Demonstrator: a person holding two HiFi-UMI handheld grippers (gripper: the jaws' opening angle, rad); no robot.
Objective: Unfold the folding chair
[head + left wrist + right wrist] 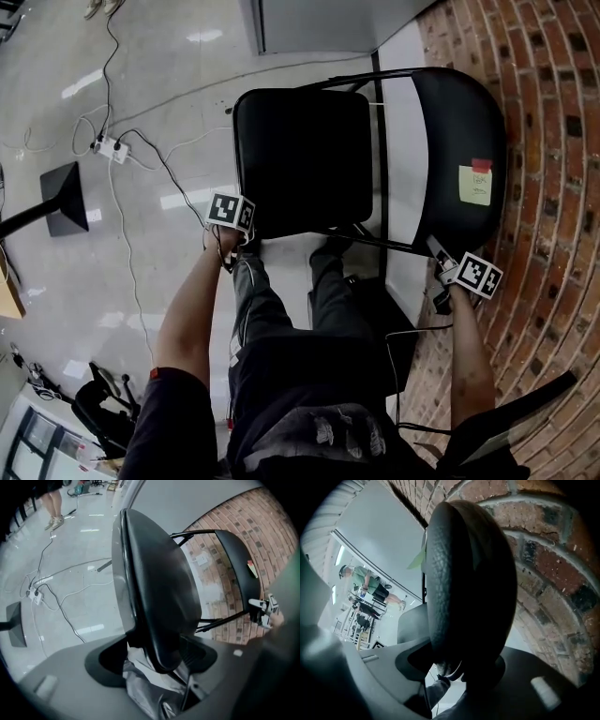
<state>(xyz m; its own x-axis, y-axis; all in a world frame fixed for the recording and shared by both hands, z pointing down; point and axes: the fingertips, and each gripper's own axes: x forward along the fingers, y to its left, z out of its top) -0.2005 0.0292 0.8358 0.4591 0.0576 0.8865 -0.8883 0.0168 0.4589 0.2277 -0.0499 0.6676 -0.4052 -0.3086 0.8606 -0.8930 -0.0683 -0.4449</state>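
Jaws of the left gripper [157,657] stand wide and close on the near rim of the seat [159,583], whose black padded edge fills the gap between them and rises away from the camera. Below the jaws hangs the grey cloth of the person's trousers [145,691]. Seen from the head view, this gripper sits at the seat's near left corner, just above the person's left knee.

The right gripper [461,667] is clamped the same way on the backrest [468,573]. The dark, grained edge runs up between its jaws, with the brick wall [553,564] close beside it on the right. From the head view it holds the backrest's near end, well apart from the left gripper, with thin black frame tubes [380,242] crossing between the two.

The folding chair [309,159] stands straight in front of the person, its seat facing up and its backrest to the right, beside the brick wall. A yellow sticky note [475,185] is stuck on the backrest. To the left lies a glossy grey floor [169,84], where a white power strip [111,147] with trailing cables [141,272] rests near a black stand base [66,195].
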